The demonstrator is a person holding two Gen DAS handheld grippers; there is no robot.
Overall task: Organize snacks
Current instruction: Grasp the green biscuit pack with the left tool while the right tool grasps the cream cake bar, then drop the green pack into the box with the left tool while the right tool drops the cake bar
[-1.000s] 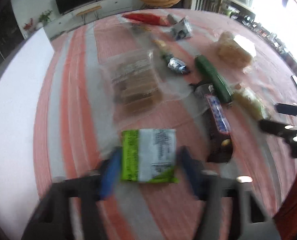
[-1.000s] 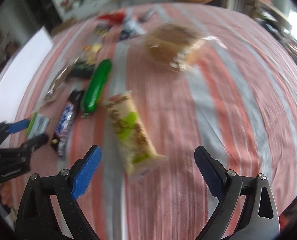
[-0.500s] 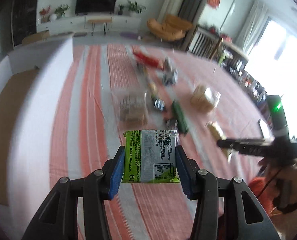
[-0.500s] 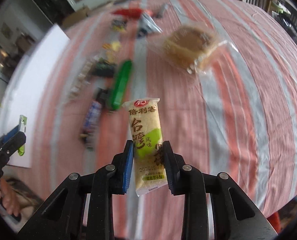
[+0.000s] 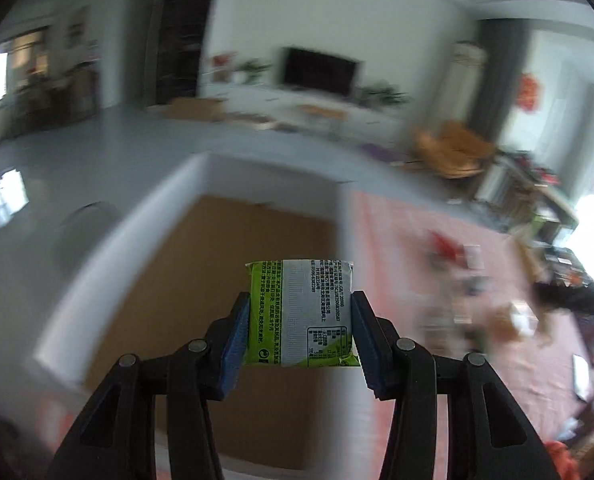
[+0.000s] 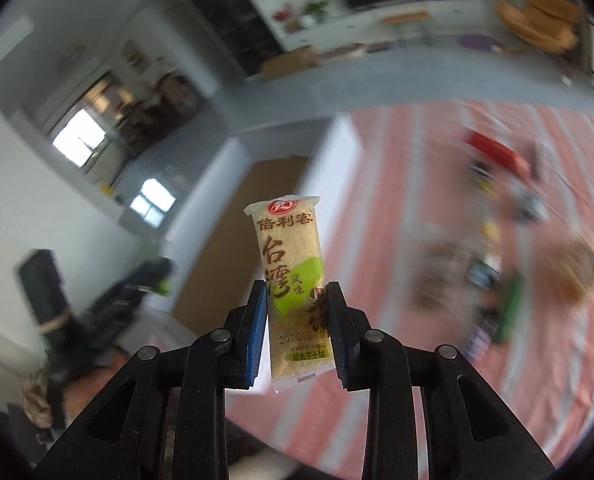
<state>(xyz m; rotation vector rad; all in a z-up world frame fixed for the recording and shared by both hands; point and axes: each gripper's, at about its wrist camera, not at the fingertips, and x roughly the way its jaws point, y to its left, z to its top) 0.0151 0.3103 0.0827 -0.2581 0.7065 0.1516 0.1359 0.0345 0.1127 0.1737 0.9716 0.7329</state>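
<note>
Daylight floods in from windows (image 6: pixel 81 140), blowing them out. Motion blur smears the room and striped desk (image 6: pixel 397 208); only near packets stay sharp. Fisheye edges curve and darken.

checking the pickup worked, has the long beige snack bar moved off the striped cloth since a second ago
Yes. The beige snack bar has come up off the striped cloth, held in the right gripper, and swung left toward the white-walled box.
</note>
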